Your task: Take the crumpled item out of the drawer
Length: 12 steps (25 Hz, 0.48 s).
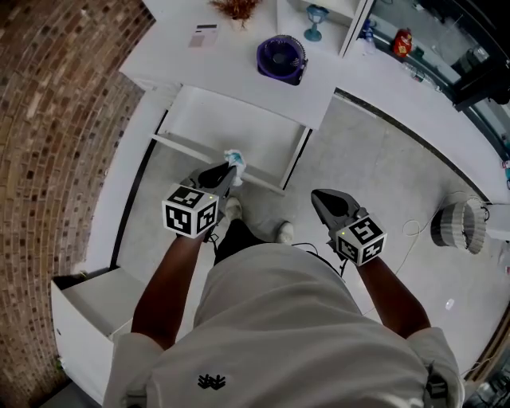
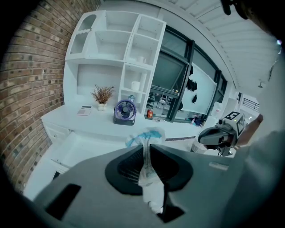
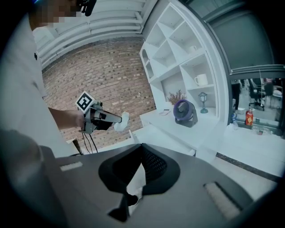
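White nook by a brick wall

In the head view a brick wall [image 1: 56,119] runs from 7 to 11 o'clock. A white counter [image 1: 231,68] at 12 carries a purple fan [image 1: 280,57]. Grey floor [image 1: 374,175] spreads toward 3, where a pale round basket [image 1: 460,225] stands. White shelving [image 2: 116,53] rises beside dark windows [image 2: 171,73].

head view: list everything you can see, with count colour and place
crumpled item: 1, white and blue, in the left gripper's jaws
drawer: 1, white, pulled open under the counter
fan: 1, purple, on the counter
dried plant: 1, brown, back of the counter
goblet: 1, blue, beside the fan
wire basket: 1, white, on the floor at right
left gripper: 1, grey, shut on the crumpled item
right gripper: 1, grey, shut, empty
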Motion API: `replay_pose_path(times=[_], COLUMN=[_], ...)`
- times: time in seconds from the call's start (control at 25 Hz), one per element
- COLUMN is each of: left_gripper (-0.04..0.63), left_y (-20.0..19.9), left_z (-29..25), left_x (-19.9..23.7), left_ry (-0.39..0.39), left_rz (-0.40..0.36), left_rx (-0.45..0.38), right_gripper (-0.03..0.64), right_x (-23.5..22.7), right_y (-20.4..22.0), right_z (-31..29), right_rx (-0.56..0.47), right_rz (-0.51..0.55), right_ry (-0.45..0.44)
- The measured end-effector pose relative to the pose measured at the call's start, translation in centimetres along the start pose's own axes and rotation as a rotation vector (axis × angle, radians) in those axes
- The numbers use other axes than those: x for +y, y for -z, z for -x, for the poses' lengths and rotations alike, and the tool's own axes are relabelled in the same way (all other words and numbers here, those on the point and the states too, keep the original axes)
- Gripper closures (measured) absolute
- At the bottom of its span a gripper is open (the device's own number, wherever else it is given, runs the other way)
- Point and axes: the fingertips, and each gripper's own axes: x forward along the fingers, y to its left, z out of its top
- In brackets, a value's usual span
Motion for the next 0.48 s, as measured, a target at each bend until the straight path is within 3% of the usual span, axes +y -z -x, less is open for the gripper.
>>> replay_pose_path(times=[0.48], left_gripper=[0.541], left_y=[0.8], left_z=[2.9], left_x=[-4.0], left_ry=[0.013], left_rz=[-0.012], left_rx=[-0.038], right_gripper=[0.604], right_x=[1.6], right_y=[0.8], right_z=[1.9], right_rx=[-0.007], right_rz=[0.028], right_ry=[-0.009])
